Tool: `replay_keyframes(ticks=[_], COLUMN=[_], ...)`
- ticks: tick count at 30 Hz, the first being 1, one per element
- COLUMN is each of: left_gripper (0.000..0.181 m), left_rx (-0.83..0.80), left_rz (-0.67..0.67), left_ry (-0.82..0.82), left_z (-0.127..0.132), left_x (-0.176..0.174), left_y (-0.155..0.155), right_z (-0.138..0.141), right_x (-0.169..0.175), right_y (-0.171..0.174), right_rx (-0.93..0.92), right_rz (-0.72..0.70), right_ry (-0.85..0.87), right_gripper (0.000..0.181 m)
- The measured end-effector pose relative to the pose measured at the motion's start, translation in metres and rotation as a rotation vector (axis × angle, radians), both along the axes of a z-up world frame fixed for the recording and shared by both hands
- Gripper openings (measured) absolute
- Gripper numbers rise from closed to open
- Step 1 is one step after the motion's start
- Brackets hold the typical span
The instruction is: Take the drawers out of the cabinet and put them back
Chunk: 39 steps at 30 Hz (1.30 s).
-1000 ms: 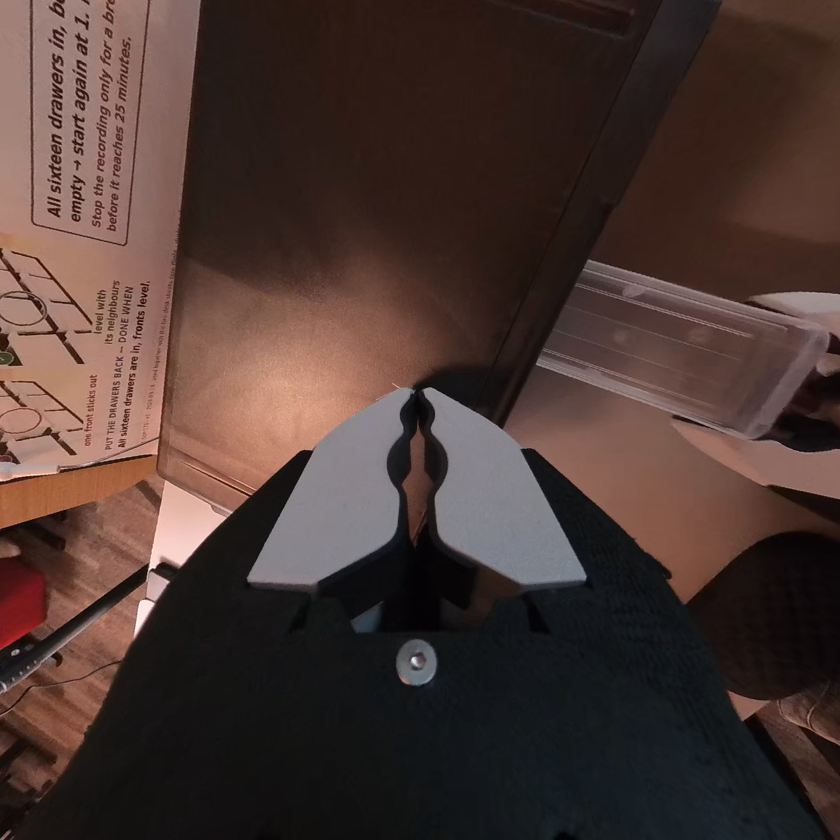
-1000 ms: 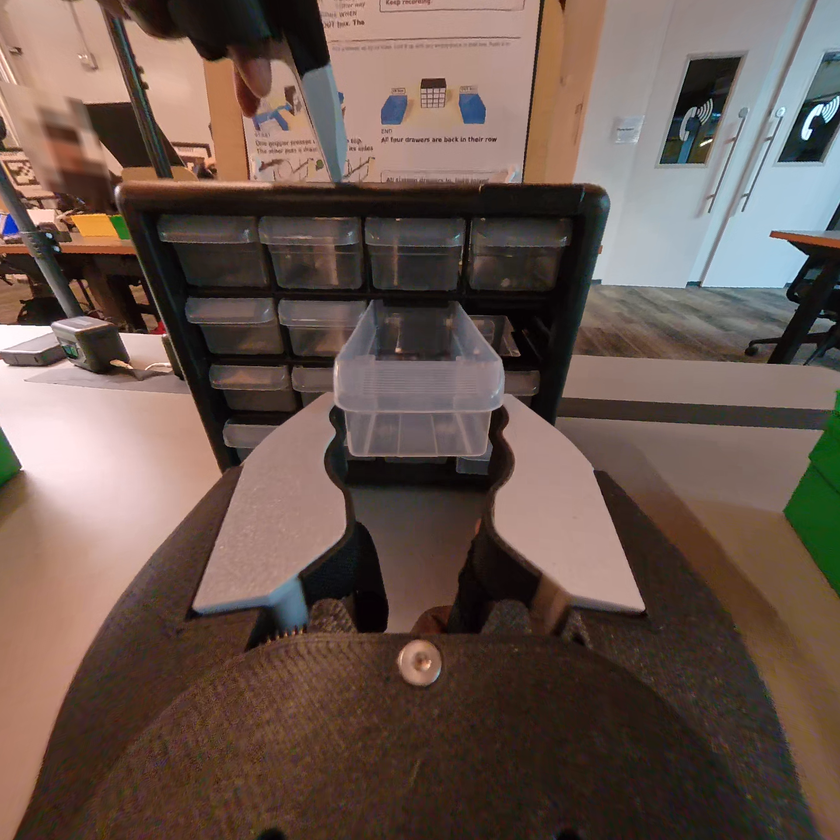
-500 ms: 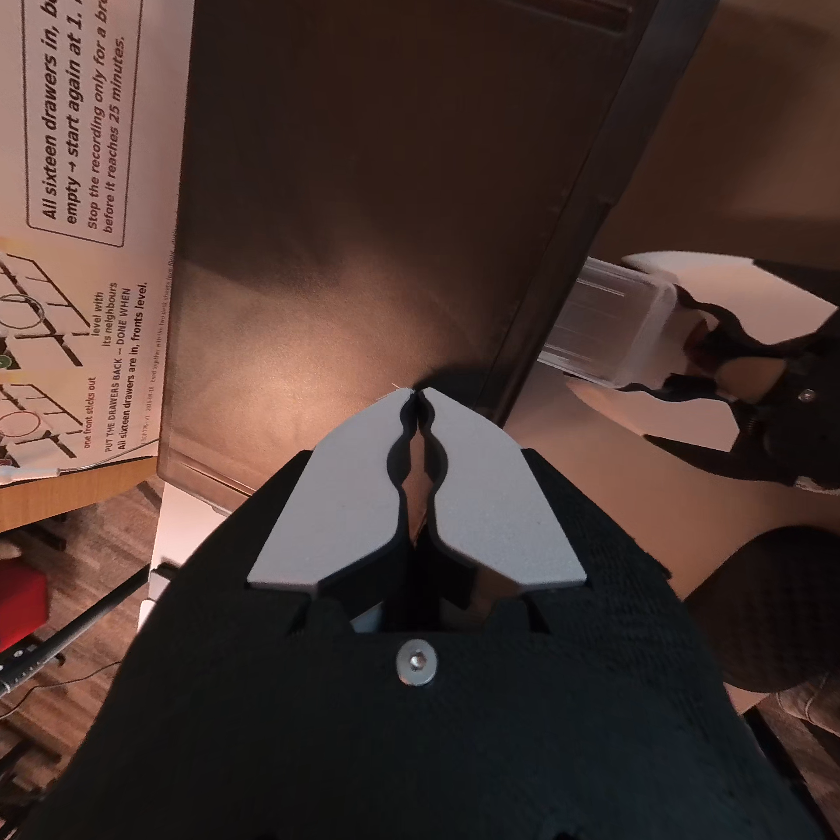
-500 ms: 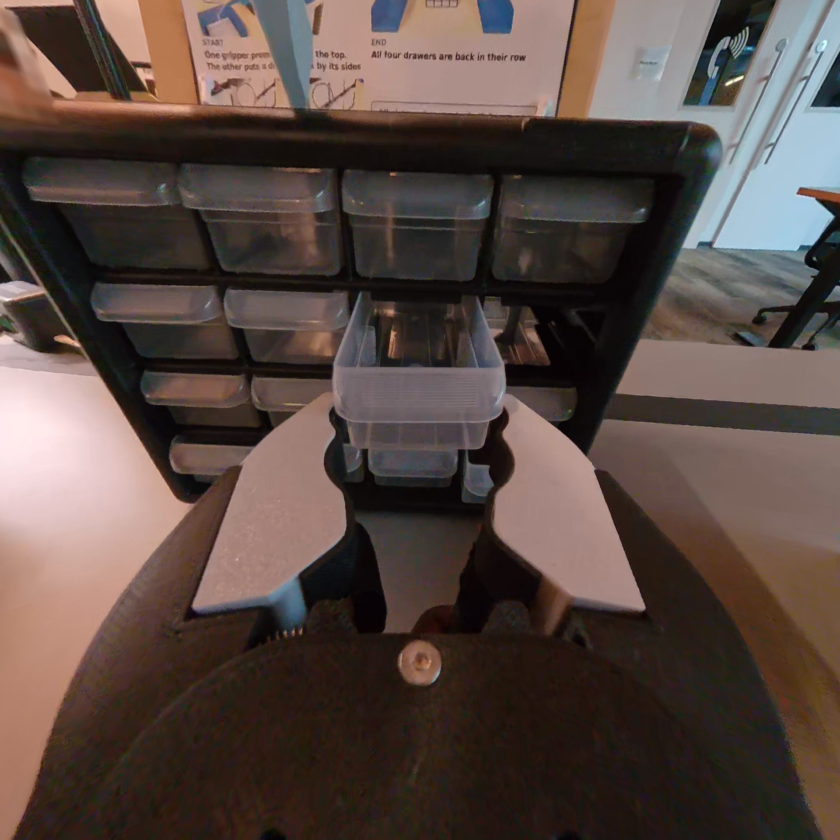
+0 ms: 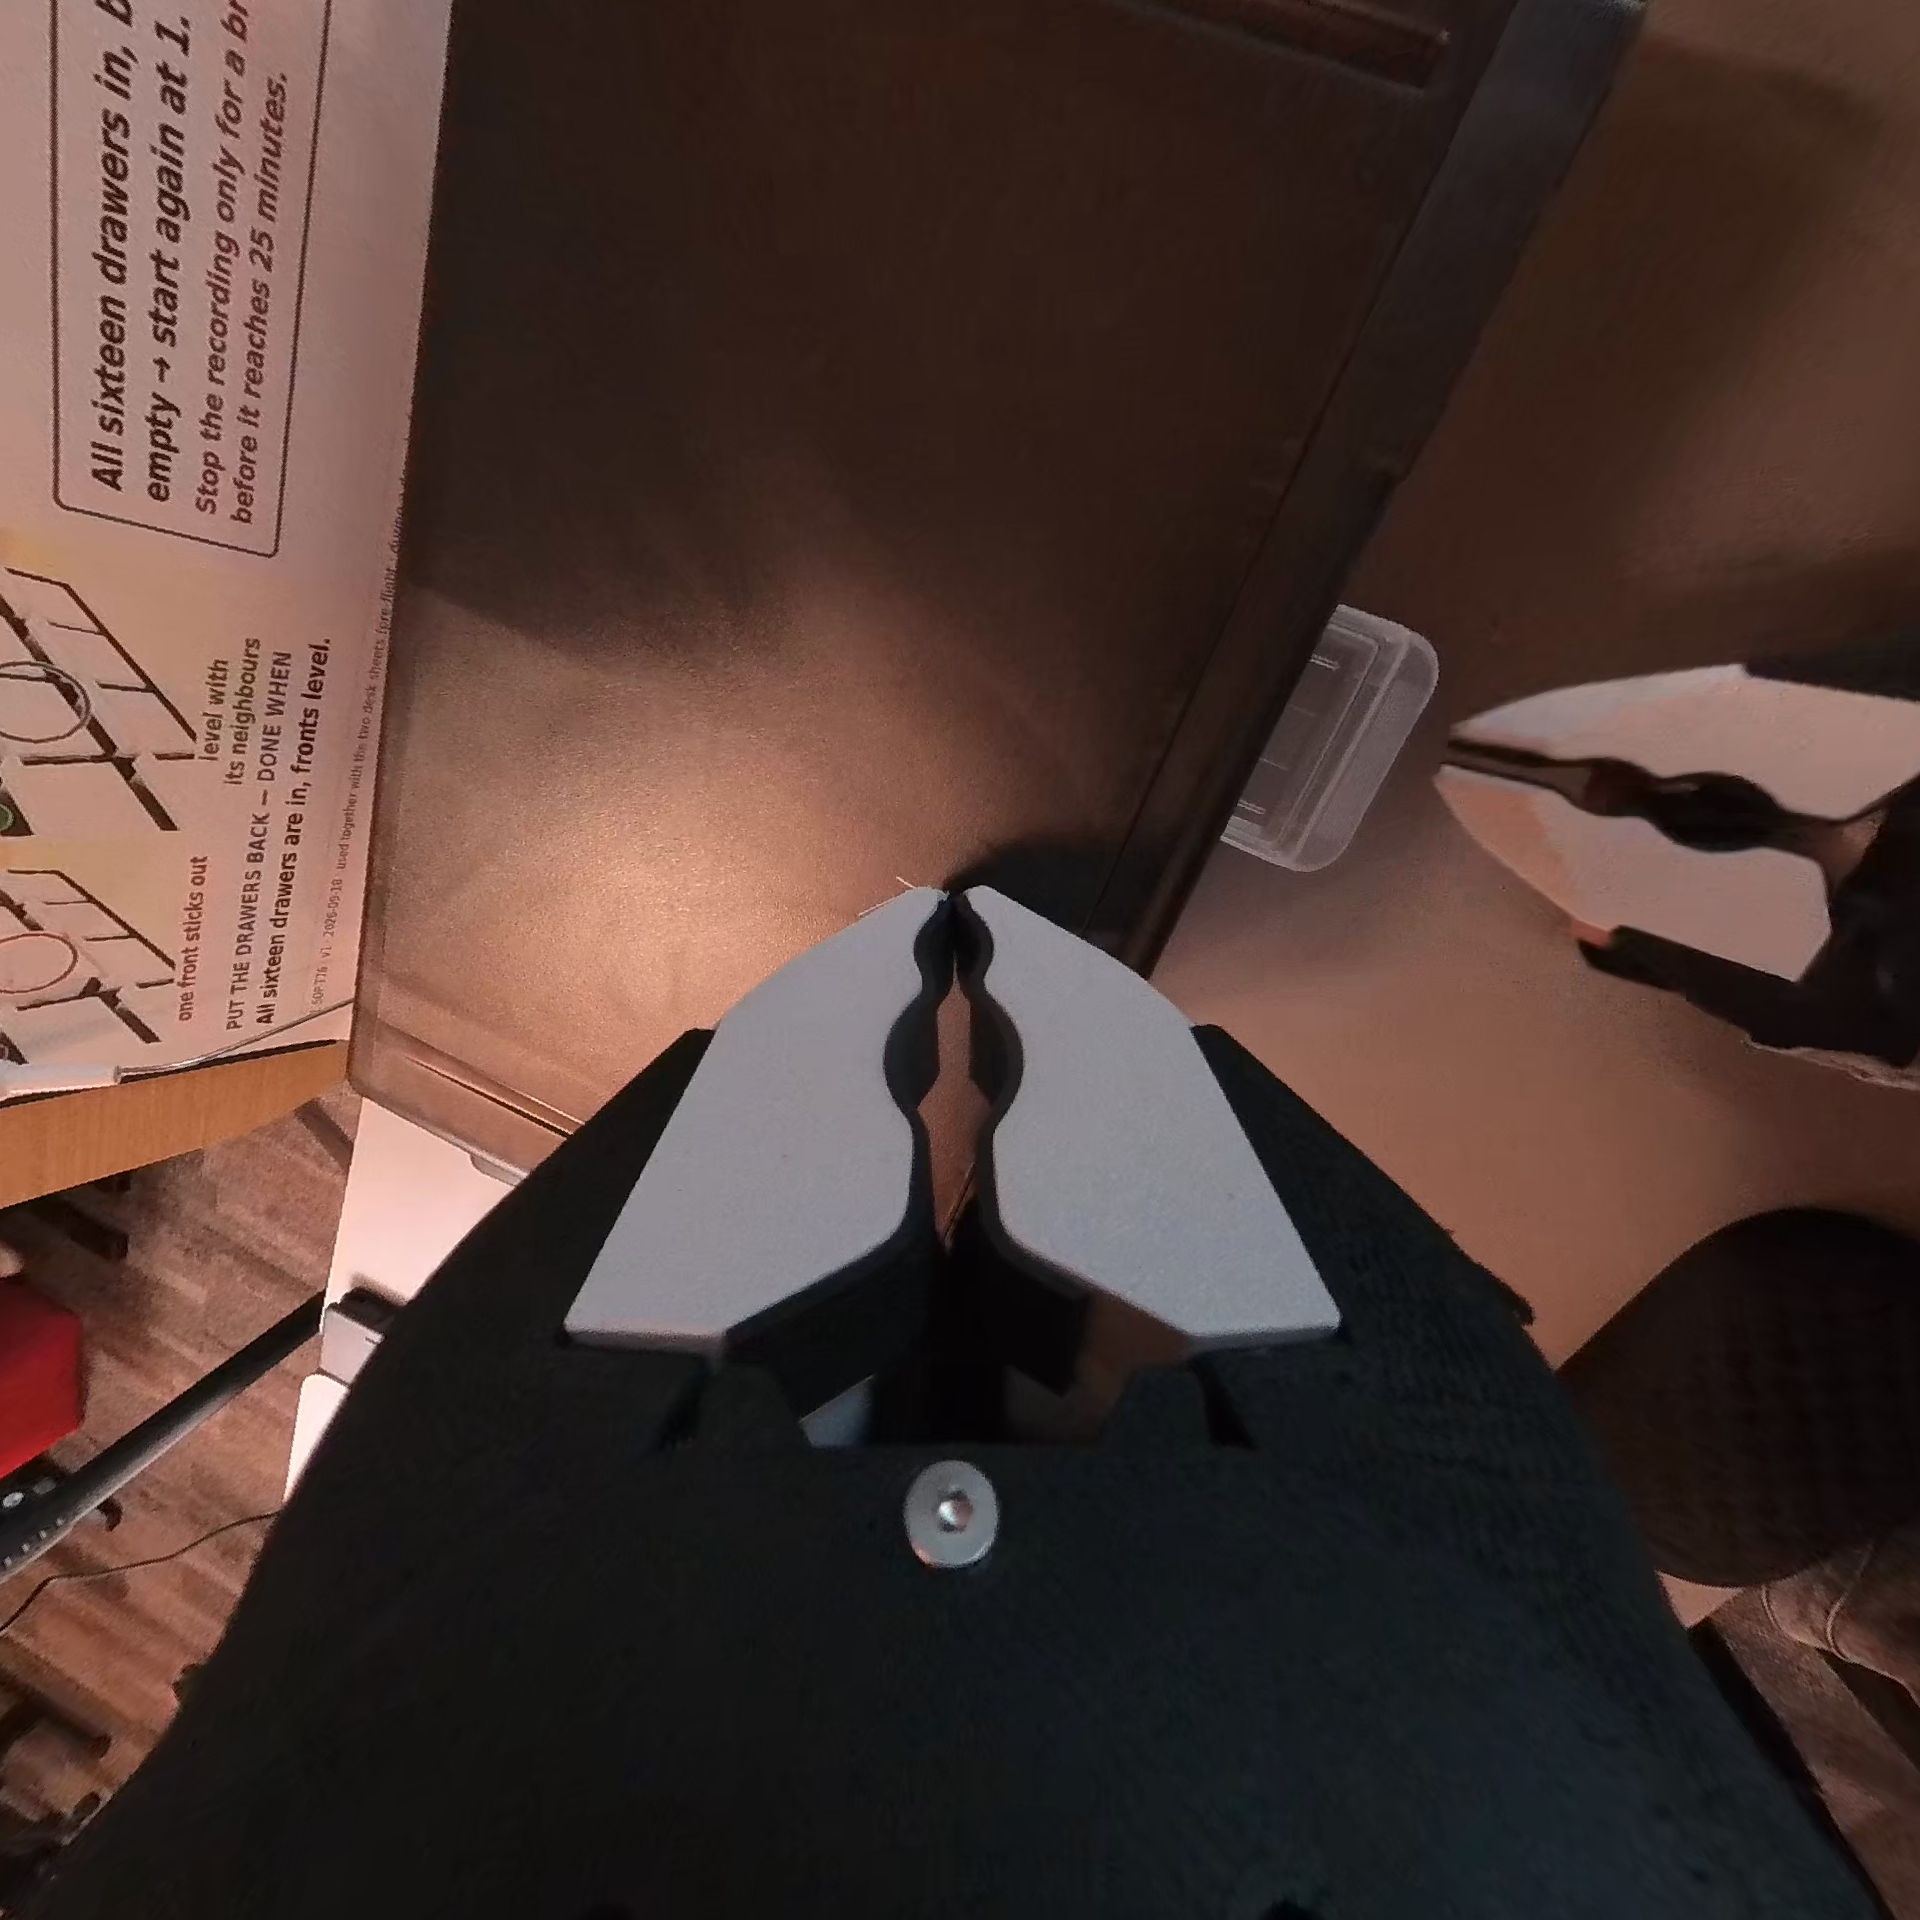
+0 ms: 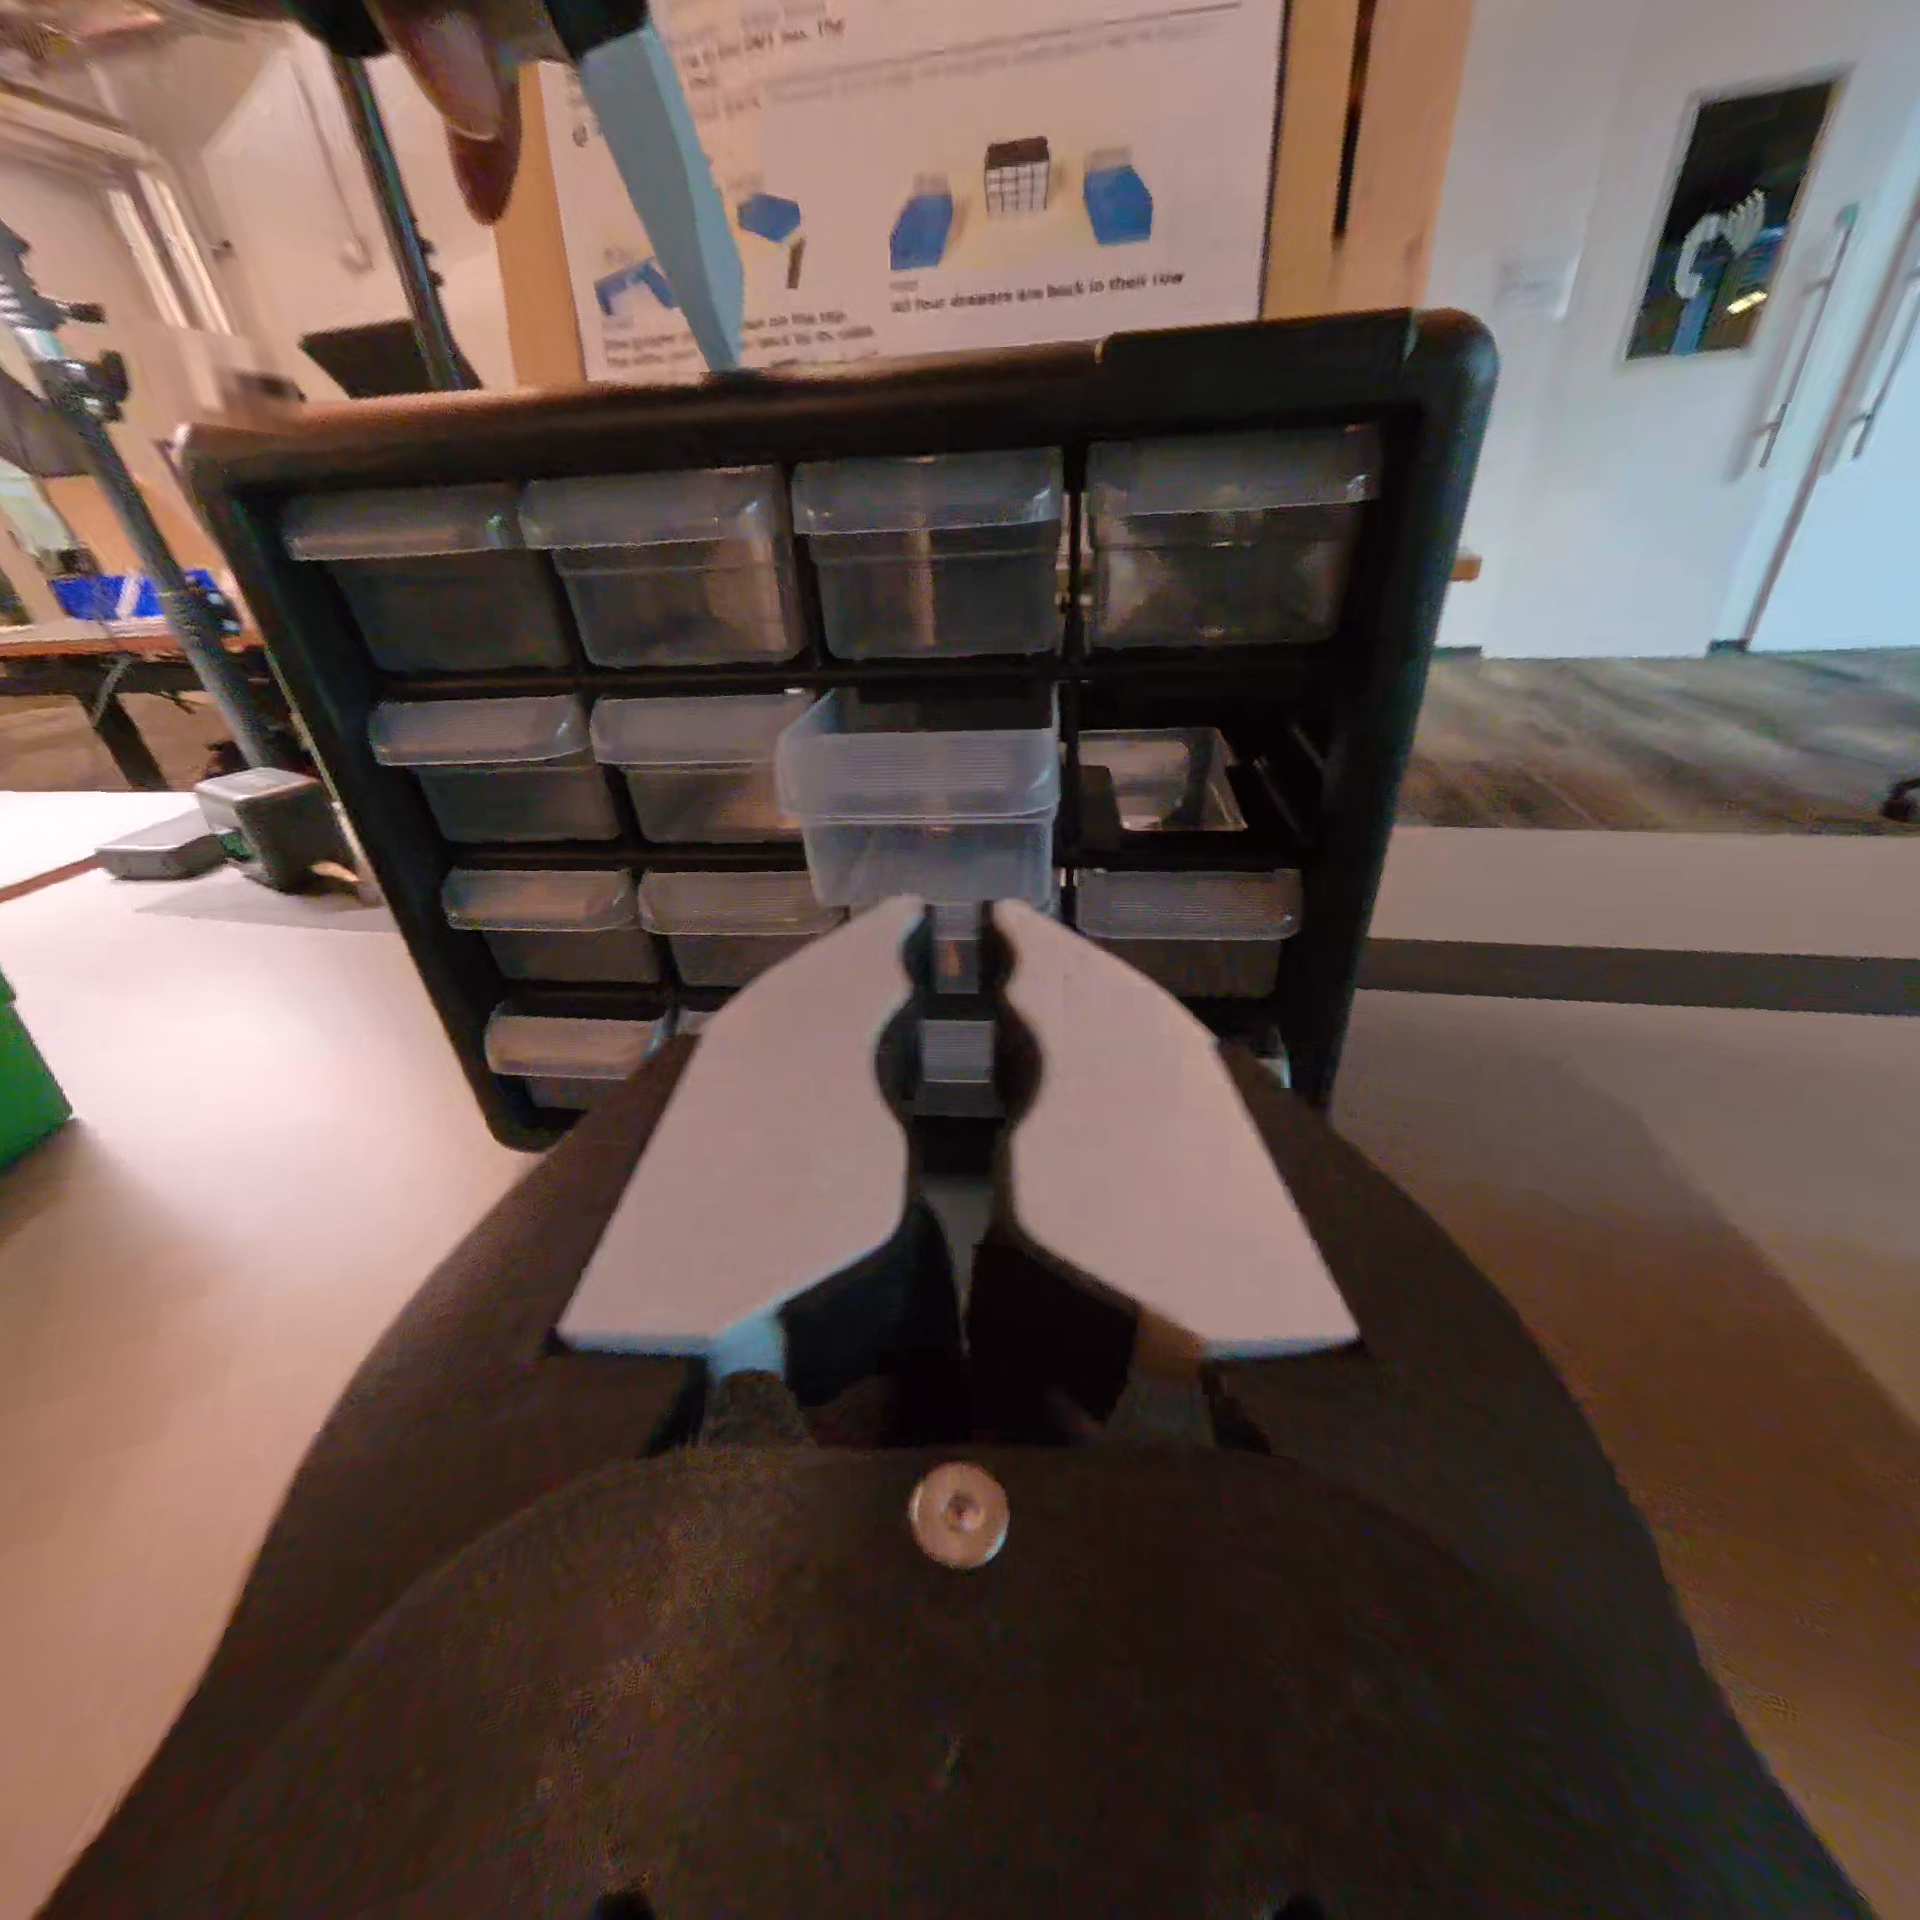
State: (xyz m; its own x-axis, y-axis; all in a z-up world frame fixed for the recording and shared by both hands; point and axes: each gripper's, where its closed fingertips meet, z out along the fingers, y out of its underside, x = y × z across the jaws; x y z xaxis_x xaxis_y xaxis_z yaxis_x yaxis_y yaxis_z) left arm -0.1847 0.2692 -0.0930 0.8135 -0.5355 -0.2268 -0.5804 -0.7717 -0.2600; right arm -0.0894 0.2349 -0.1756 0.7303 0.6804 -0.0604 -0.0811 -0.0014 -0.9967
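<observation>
The black cabinet (image 6: 1444, 727) stands upright near the far edge of the pale table (image 6: 208, 1195), its front to the right wrist view; the top row holds four clear drawers pushed home, and the second row holds two seated at its left end; the third drawer (image 6: 920, 800) of that row juts forward out of its slot, only partly in; the slot at the row's right end holds a drawer (image 6: 1158, 779) sunk deep and seemingly tilted, not flush; the third row shows drawers at both ends, while its middle and most of the bottom row hide behind the gripper, so I cannot count them.

By my reading the refilling is well along: most drawers are back, the jutting one needs a push to sit level with its neighbours, and the deep one may want straightening.

The right gripper (image 6: 951, 914) hangs just in front of and below the jutting drawer, jaws narrowed to a slim gap, gripping nothing; whether the tips touch the drawer front I cannot tell. The left gripper (image 5: 951, 899) rests tip-down on the cabinet's dark top near its front edge, jaws pressed together, empty, apparently steadying the case; its blue-grey finger (image 6: 675, 208) shows above the cabinet.

A white instruction poster (image 6: 1039, 156) with printed text and diagrams of blue drawers stands behind the cabinet; its wording I leave unread; no brand mark shows on cabinet or drawers.
</observation>
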Motion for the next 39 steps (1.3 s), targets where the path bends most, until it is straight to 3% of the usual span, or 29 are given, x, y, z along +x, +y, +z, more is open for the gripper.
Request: replay_keyframes(ticks=[2,12,21,29,35,39], left_gripper=[0.0,0.0,0.0,0.0,0.0,0.0], left_rx=[-0.005,-0.008,-0.021,-0.01,0.017,0.032], left_rz=[0.0,-0.003,-0.003,-0.003,0.004,0.006], left_ry=[0.013,0.101,0.032,-0.009,-0.039,-0.03], left_z=[0.0,0.0,0.0,0.0,0.0,0.0], left_x=[0.0,-0.004,-0.004,-0.003,-0.003,-0.004], left_y=[0.0,0.002,0.002,0.002,0.002,0.002], right_z=[-0.002,-0.004,-0.002,-0.004,0.005,-0.022], right_x=[-0.006,-0.032,-0.05,-0.05,-0.029,0.01], right_y=[0.003,0.02,0.046,0.044,-0.006,-0.061], right_rx=[0.001,0.017,-0.004,-0.023,-0.139,-0.268], right_rz=[0.005,0.001,0.01,0.021,0.267,0.498], right_ry=[-0.031,-0.083,-0.095,-0.106,-0.163,-0.286], right_gripper=[0.0,0.0,0.0,0.0,0.024,0.054])
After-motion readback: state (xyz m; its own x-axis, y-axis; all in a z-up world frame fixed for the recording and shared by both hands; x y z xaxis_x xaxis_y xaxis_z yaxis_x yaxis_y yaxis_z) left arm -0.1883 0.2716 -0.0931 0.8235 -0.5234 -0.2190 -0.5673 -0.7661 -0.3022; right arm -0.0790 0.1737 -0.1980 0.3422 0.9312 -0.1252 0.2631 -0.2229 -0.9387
